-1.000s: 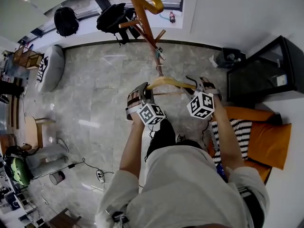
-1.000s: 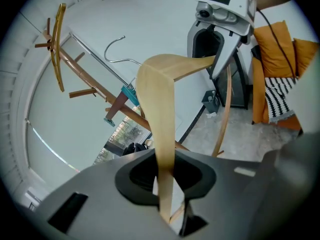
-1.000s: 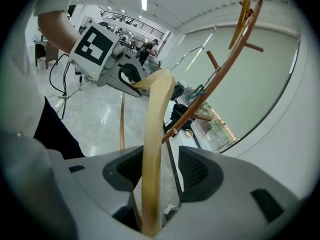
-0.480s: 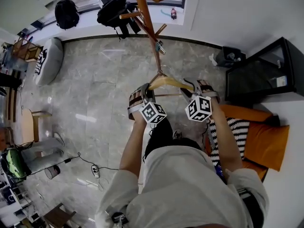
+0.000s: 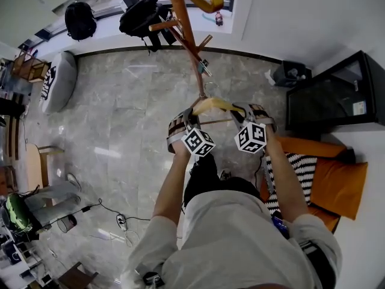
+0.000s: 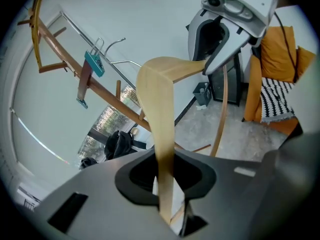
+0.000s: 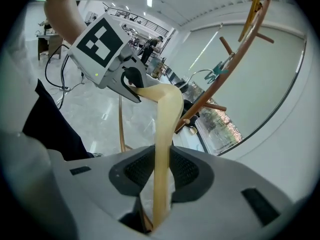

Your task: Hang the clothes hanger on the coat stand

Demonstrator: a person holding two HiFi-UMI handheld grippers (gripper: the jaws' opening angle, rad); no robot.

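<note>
The right gripper (image 5: 243, 114) is just closing onto the clothes hanger (image 5: 212, 104), nearer than before to the left gripper (image 5: 190, 117) clamping its other arm, coat stand (image 5: 180, 14) at 12 o'clock.

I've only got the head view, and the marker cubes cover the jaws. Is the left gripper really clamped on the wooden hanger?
Observer: Yes. The left gripper view shows the left gripper with its jaws pressed on one arm of the wooden hanger.
Operator: And the right one?
Observer: The right gripper has just been closing its jaws. Its own view shows them gripping the hanger's other arm.
Operator: Is the hook on a peg?
Observer: The right gripper view shows the metal hook beside a teal clip on the coat stand. I cannot tell whether it rests on a peg.
</note>
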